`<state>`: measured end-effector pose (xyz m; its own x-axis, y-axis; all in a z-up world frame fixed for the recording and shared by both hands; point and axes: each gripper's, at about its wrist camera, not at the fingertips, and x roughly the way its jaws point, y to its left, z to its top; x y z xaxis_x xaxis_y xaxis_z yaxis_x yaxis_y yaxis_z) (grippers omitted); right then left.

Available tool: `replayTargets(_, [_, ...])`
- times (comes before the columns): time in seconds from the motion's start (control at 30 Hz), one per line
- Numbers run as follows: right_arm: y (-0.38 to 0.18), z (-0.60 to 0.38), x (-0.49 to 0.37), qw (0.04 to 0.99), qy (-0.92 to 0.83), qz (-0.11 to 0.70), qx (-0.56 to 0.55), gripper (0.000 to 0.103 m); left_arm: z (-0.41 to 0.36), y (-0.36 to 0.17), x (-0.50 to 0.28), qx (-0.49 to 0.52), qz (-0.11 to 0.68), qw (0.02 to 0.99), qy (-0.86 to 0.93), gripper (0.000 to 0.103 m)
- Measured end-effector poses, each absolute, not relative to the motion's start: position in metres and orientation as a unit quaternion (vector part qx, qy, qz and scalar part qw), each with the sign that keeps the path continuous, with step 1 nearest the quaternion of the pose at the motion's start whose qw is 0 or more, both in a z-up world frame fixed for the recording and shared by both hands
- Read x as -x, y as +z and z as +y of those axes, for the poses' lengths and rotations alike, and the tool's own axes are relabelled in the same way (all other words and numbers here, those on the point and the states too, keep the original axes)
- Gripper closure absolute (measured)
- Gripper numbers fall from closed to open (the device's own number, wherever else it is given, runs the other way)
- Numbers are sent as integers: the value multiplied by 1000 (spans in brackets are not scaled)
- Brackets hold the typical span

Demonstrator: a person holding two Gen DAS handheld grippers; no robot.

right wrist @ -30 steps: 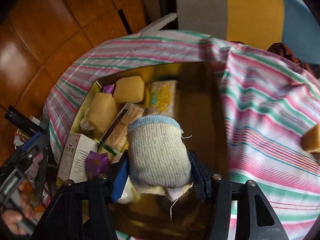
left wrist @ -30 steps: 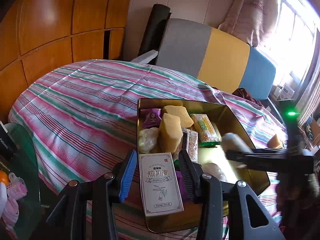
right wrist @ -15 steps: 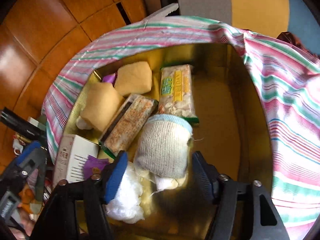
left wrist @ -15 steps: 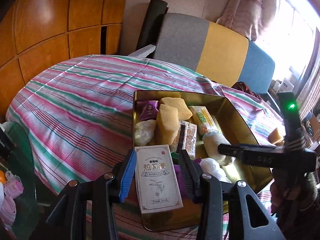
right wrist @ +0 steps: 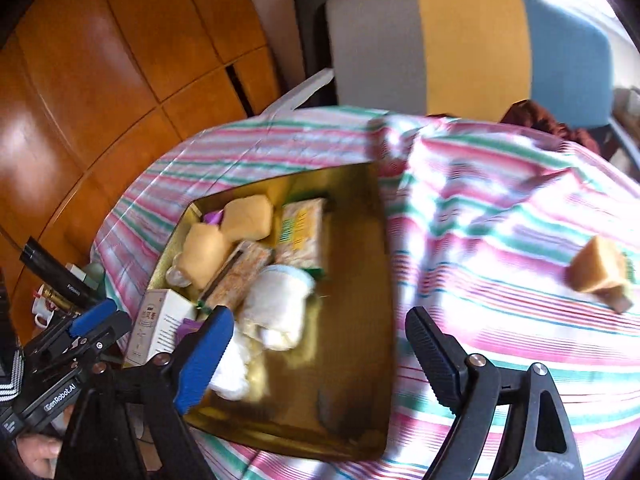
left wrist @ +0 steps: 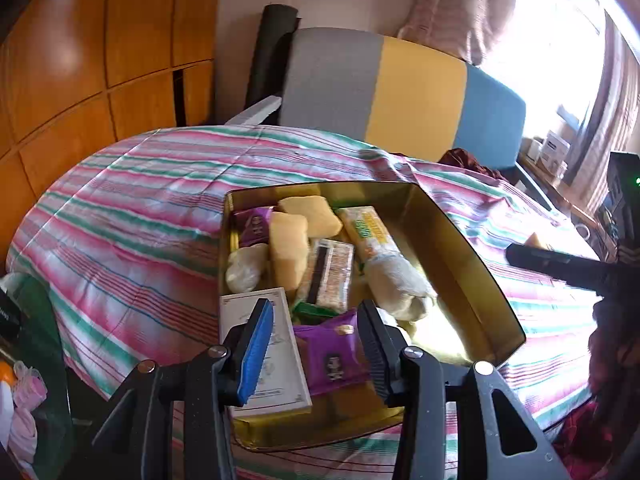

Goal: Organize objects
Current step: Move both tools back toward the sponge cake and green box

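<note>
Gold tin [right wrist: 384, 280]: rigid, centre of the striped bed.
Rolled sock [right wrist: 280, 304]: soft, light; lies inside; grip mid-roll.
Sponge block [right wrist: 598, 270]: squashy, far right on bed.
Right hand-held gripper [right wrist: 316, 354]: opening, empty.
Left hand-held gripper [left wrist: 316, 350]: part-spread, nothing pinched.

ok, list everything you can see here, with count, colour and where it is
tin: one, gold, on the striped cloth
cloth: one, pink, green and white stripes, under the tin
sponges: two, yellow, far left in tin
sponge: one, yellow, on cloth right of tin
snack bars: two, in the tin's middle
sock: one, pale, in tin
purple packets: two, in tin
box: one, white, tin's near left corner
left claw: narrow gap, nothing gripped
right claw: opening, empty
</note>
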<state>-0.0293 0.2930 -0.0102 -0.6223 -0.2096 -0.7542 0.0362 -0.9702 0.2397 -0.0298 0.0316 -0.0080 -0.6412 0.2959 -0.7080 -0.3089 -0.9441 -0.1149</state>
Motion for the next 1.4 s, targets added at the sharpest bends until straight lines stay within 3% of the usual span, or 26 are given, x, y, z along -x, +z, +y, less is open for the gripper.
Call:
replayTargets(0.8, [3, 517, -33, -172, -895, -140, -387, 6, 153, 1, 20, 376, 108, 263, 882, 59])
replayTargets(1.1, [-33, 600, -56, -275, -854, -232, -376, 6, 213, -1, 23, 380, 134, 299, 865, 59])
replayTargets(1.4, [-33, 618, -71, -279, -842, -290, -360, 6, 276, -9, 34, 394, 157, 330, 843, 59])
